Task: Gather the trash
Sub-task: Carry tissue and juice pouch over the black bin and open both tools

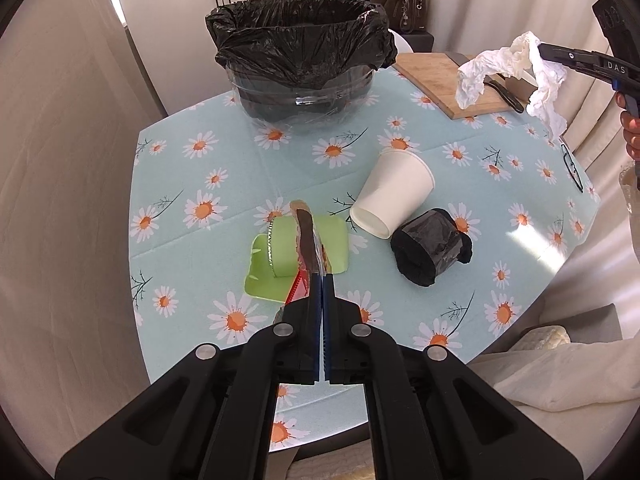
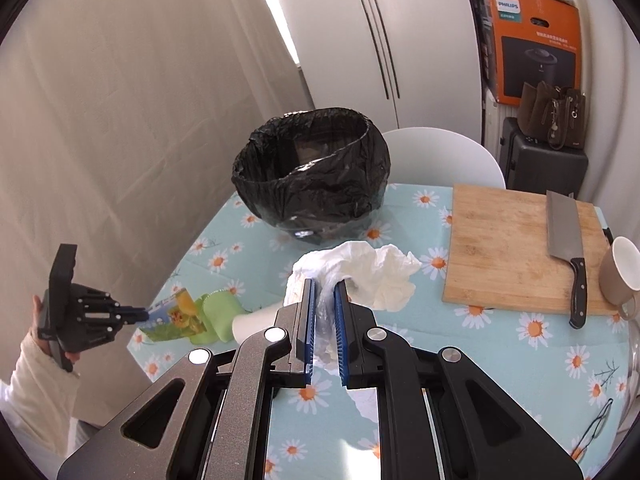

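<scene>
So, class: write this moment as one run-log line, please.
left gripper: shut on wrapper | right gripper: shut on tissue | bin: open | cup: on table

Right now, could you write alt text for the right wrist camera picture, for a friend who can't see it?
The right gripper is shut on a crumpled white tissue above a daisy-print tablecloth. Beyond stands a bin lined with a black bag; a cleaver lies on a wooden cutting board, and the left gripper holds a colourful wrapper.

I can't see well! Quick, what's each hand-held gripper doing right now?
Left hand-held gripper: closed on a snack wrapper.
Right hand-held gripper: closed on a crumpled white tissue.
</scene>
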`<action>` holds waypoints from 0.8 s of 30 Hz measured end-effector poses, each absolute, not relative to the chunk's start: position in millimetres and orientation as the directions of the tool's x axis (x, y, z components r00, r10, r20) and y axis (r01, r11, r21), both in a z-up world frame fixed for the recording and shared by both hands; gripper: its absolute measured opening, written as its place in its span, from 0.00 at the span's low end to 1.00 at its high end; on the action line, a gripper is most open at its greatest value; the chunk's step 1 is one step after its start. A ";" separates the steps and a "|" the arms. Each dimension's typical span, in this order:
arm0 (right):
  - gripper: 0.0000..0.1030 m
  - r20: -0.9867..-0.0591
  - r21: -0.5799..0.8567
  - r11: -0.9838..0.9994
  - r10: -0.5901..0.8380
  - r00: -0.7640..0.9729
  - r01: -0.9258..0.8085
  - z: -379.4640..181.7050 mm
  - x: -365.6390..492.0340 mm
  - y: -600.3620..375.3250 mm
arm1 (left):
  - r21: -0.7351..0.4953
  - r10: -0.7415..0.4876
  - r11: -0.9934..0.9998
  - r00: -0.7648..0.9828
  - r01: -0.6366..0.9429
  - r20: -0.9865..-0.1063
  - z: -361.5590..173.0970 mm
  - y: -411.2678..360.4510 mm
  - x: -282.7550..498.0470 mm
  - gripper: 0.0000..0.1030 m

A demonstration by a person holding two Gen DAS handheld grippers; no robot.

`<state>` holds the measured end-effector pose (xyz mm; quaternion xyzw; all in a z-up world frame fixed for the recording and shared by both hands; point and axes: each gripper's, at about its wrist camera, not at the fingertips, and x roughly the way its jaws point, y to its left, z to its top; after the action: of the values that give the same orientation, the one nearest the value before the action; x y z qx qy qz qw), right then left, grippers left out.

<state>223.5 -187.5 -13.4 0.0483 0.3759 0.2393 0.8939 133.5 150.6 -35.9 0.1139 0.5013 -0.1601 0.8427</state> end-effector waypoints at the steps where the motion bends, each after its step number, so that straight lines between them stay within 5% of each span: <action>1: 0.08 -0.646 0.266 0.881 0.465 0.605 -0.392 -10.6 223.8 -183.1 | 0.033 -0.159 0.921 0.452 0.389 -0.878 -31.9 153.0 134.1 0.01; 24: 0.08 -0.549 0.223 0.915 0.402 0.733 -0.335 53.6 209.8 -95.9 | 0.148 -0.262 0.811 0.579 0.566 -0.772 59.9 191.5 155.2 0.01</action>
<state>209.8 -95.9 53.6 0.0544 0.3068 0.1984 0.9293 155.2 191.5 59.9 0.1934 0.3920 -0.2387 0.8671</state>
